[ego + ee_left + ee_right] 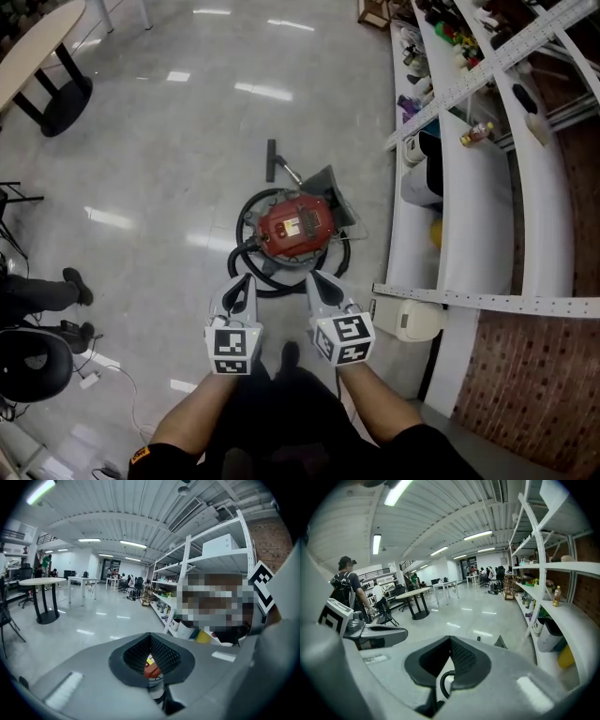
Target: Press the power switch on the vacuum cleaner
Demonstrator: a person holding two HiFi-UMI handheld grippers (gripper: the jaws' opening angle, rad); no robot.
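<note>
On the floor ahead: the vacuum cleaner (294, 225), red and round, is sitting upright with its black hose (251, 272) looping round its base; the power switch is too small in the head view to pick out.
Left gripper (240, 283): its jaws are pressing together along one seam and holding nothing. In the left gripper view a sliver of the red vacuum cleaner (151, 666) is showing through the notch under the closed tips.
Right gripper (319, 281): its jaws are likewise meeting tip to tip and carrying nothing. In the right gripper view a curl of the hose (442, 684) is showing low beneath them.
Marker cubes: the left cube (232, 349) and the right cube (344, 339) are riding level, side by side, close to the person's body.
Jaws against the machine: both pairs of tips are hanging over the near rim of the vacuum cleaner, left at its near-left above the hose, right at its near-right, and both are pointing outward across the room, clear of the red lid.
Edges: a white shelving rack (469, 206) is running along the right, close beside the vacuum cleaner and the right gripper.
Open room: polished floor (169, 141) is stretching wide to the left and ahead; a round table (33, 47) and an office chair (33, 366) are standing well apart on the left.
</note>
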